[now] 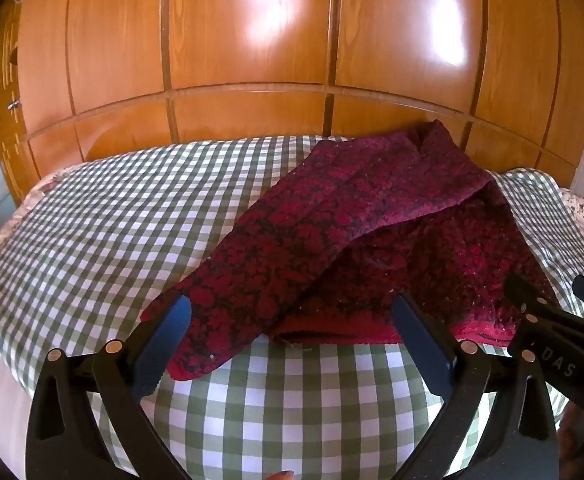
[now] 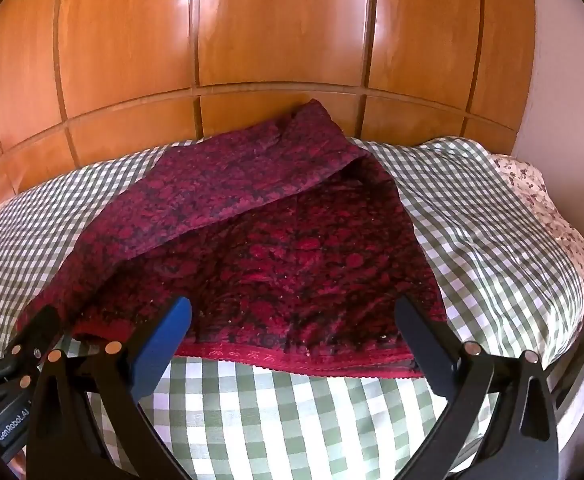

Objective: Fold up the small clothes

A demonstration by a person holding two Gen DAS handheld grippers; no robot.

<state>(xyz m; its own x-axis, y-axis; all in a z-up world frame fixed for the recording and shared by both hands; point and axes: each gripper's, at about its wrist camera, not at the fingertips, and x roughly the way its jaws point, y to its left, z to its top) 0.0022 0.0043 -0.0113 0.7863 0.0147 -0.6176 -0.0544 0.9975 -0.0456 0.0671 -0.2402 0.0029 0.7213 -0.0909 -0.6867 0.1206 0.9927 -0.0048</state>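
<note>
A dark red patterned garment [image 1: 372, 232] lies on the green-and-white checked bedcover [image 1: 104, 220]. One side is folded over diagonally, and a long part reaches toward the near left. Its red hem [image 2: 292, 356] faces me. My left gripper [image 1: 292, 320] is open and empty, just in front of the hem and the long part's end. My right gripper [image 2: 292, 320] is open and empty, straddling the hem's right half without touching. The right gripper also shows at the right edge of the left wrist view [image 1: 552, 304]. The left gripper shows at the left edge of the right wrist view [image 2: 16, 320].
A glossy wooden wardrobe [image 1: 252, 40] stands right behind the bed. A floral sheet edge [image 2: 532, 184] shows at the bed's right side, beside a white wall [image 2: 564, 80]. The bedcover [image 2: 276, 420] continues toward me under both grippers.
</note>
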